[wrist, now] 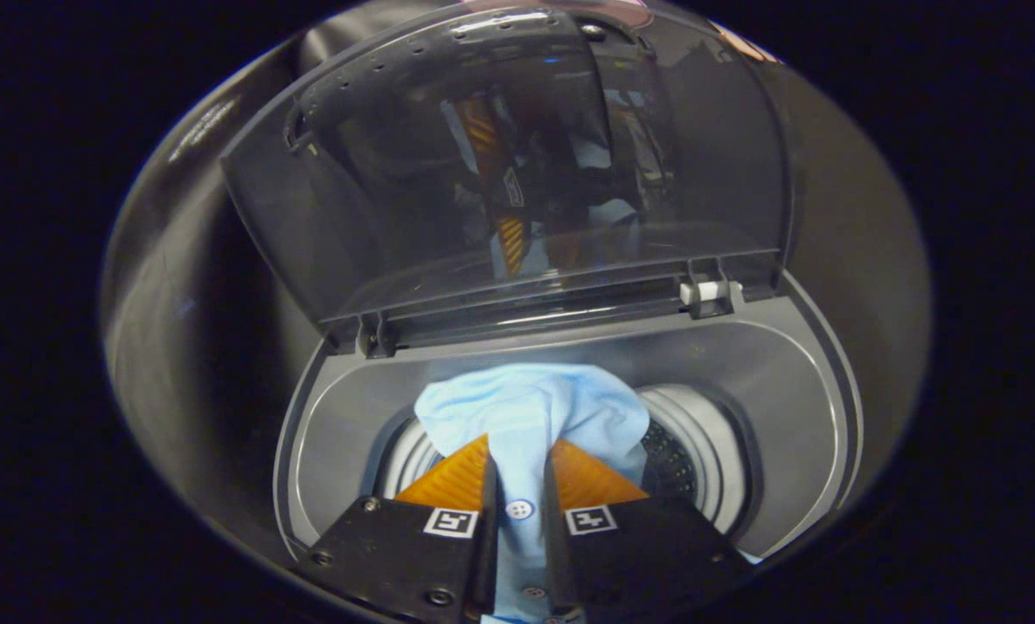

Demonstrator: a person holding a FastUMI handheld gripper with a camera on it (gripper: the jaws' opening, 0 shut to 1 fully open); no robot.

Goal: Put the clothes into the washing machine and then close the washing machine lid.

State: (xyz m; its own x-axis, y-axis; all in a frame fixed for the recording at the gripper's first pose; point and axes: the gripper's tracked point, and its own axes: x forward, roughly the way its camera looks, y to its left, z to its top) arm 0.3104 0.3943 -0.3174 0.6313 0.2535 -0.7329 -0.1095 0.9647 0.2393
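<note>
A light blue buttoned shirt [530, 412] is pinched between my two fingers, with my gripper [519, 464] shut on it. The cloth bunches just ahead of the fingertips and hangs over the round drum opening [695, 459] of the grey washing machine [769, 373]. A white button shows in the narrow gap between the fingers. The machine's dark see-through lid [500, 165] stands raised beyond the opening, hinged along its far side, and it mirrors the fingers and the shirt.
The grey top rim [335, 416] of the machine circles the drum opening on both sides of my fingers. A white hinge clip [704, 293] sits at the lid's right end. Dark booth cloth lies beyond the machine.
</note>
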